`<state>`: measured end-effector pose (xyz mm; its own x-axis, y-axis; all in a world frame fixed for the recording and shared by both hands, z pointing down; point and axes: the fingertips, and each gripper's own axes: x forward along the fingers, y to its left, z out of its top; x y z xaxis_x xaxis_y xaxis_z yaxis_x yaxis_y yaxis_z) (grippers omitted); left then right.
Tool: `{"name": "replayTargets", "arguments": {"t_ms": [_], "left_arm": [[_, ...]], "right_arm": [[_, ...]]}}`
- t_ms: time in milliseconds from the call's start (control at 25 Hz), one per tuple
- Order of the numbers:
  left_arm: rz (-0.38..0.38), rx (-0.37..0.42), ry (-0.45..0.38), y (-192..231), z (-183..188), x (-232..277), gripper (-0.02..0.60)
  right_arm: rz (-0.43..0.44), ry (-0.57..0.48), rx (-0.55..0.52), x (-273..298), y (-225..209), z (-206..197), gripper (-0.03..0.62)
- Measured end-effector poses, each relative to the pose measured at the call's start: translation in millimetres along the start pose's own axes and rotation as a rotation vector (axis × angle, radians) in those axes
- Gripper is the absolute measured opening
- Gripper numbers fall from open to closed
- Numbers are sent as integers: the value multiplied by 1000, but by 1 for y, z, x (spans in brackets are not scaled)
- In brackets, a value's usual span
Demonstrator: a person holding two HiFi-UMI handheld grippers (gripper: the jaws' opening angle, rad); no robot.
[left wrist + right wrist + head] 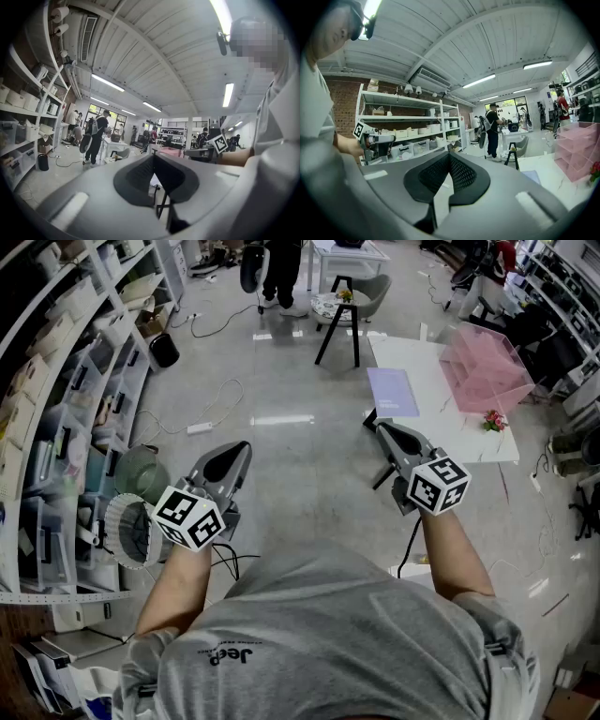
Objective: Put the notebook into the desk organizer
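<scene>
A lavender notebook lies flat on the white table, left of the pink translucent desk organizer. Both grippers are held in the air over the floor, short of the table. My right gripper points at the table's near corner, jaws together and empty; its own view shows the notebook and organizer ahead to the right. My left gripper is further left over bare floor, its jaws meeting with nothing between them.
Shelving with bins lines the left side, with a white wire basket at its foot. A black stool and a standing person are beyond. Cables trail across the floor. Small flowers sit on the table.
</scene>
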<state>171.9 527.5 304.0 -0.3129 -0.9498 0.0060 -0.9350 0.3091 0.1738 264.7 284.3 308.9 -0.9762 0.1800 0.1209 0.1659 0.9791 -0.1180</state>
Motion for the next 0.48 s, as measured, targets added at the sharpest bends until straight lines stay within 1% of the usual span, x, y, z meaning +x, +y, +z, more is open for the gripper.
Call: {"name": "replayTargets", "arguments": {"t_ms": [480], "left_arm": [[-1, 4, -4, -8, 0, 9, 58]], "right_arm": [[3, -1, 5, -6, -10, 1, 2]]}}
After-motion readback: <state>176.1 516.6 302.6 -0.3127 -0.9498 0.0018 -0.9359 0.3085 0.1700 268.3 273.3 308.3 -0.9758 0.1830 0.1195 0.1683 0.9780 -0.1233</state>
